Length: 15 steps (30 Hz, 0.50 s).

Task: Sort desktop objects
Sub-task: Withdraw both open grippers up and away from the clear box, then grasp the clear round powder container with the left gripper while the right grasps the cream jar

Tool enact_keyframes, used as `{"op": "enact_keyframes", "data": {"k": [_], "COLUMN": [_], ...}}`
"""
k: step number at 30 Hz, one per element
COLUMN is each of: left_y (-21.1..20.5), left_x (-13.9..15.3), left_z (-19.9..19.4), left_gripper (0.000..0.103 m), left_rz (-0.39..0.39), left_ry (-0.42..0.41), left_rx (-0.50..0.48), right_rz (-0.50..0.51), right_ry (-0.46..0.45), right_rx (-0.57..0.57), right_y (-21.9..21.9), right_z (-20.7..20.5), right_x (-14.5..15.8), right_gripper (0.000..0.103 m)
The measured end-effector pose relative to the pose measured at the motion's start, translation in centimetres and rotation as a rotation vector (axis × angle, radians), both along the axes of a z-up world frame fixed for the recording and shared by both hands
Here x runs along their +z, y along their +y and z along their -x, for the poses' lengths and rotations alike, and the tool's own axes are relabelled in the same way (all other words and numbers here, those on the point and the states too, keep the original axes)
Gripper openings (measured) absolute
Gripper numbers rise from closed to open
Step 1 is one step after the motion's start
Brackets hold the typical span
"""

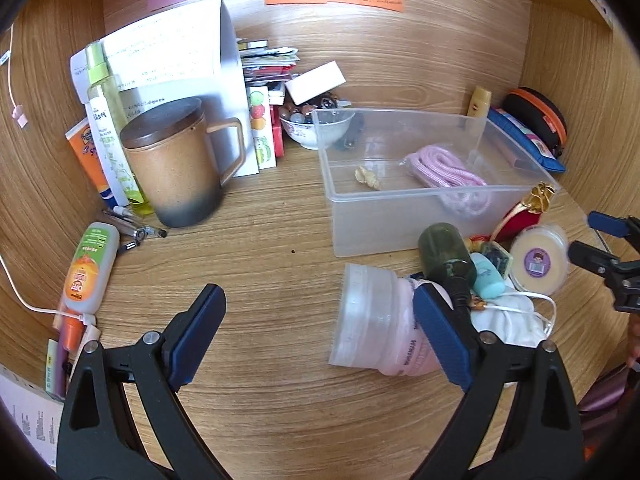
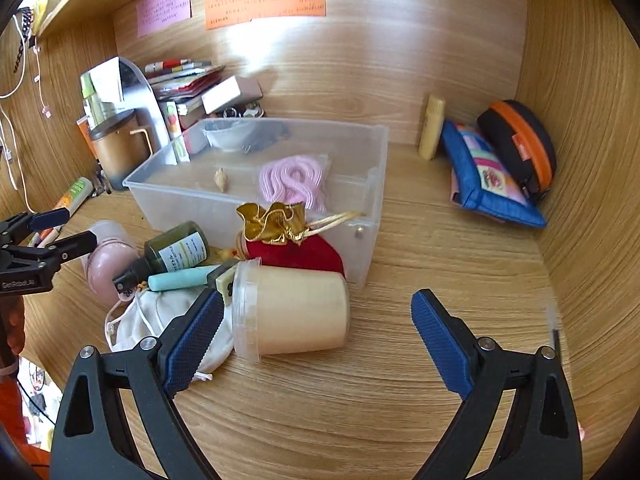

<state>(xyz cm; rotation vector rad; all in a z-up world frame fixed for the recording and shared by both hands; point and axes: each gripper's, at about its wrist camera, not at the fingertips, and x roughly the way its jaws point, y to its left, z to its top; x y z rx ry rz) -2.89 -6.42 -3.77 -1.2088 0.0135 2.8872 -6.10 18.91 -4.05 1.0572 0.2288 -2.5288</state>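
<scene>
A clear plastic bin (image 1: 420, 216) (image 2: 368, 200) stands mid-desk, holding a pink cord bundle (image 1: 444, 168) (image 2: 290, 178) and a small shell (image 1: 367, 178) (image 2: 221, 179). In front of it lies a pile: a pink lidded jar (image 1: 376, 328) (image 2: 108, 260) on its side, a dark green spray bottle (image 1: 446, 254) (image 2: 176, 250), a teal tube (image 1: 486, 276) (image 2: 180, 280), a cream tub (image 1: 540, 260) (image 2: 292, 312), a red and gold pouch (image 1: 524, 212) (image 2: 296, 248) and a white cloth bag (image 1: 508, 320) (image 2: 160, 316). My left gripper (image 1: 320, 336) (image 2: 60, 228) is open, the pink jar lying between its fingers. My right gripper (image 2: 320, 336) (image 1: 588, 236) is open around the cream tub.
A brown lidded mug (image 1: 180, 160), bottles (image 1: 102, 120), an orange-capped tube (image 1: 86, 272) and pens (image 1: 136, 228) crowd the left. Papers, books and a bowl of beads (image 1: 312, 124) sit at the back. A blue pouch (image 2: 488, 176), a black-orange case (image 2: 524, 140) and a yellow bottle (image 2: 432, 132) lean right.
</scene>
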Motion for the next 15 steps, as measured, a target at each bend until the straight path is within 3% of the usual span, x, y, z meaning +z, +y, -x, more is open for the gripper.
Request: {"op": "enact_keyframes", "data": {"k": [5, 12, 15], "left_y": [0.9, -0.9, -1.4], "left_x": [0.0, -0.2, -0.1], "left_z": [-0.3, 0.1, 0.1], "left_gripper": [0.098, 0.098, 0.098], "left_rz": [0.058, -0.026, -0.021], "left_ry": [0.032, 0.009, 0.014], "left_rx": [-0.024, -0.013, 0.007], "right_rz": [0.011, 0.012, 0.02], "right_ry": [-0.035, -0.046, -0.057], "right_rx": [-0.002, -0.005, -0.001], "right_y": [-0.1, -0.1, -0.1], "right_z": [0.6, 1.1, 1.5], "right_x": [-0.8, -1.0, -1.1], "right_gripper": [0.094, 0.094, 0.094]}}
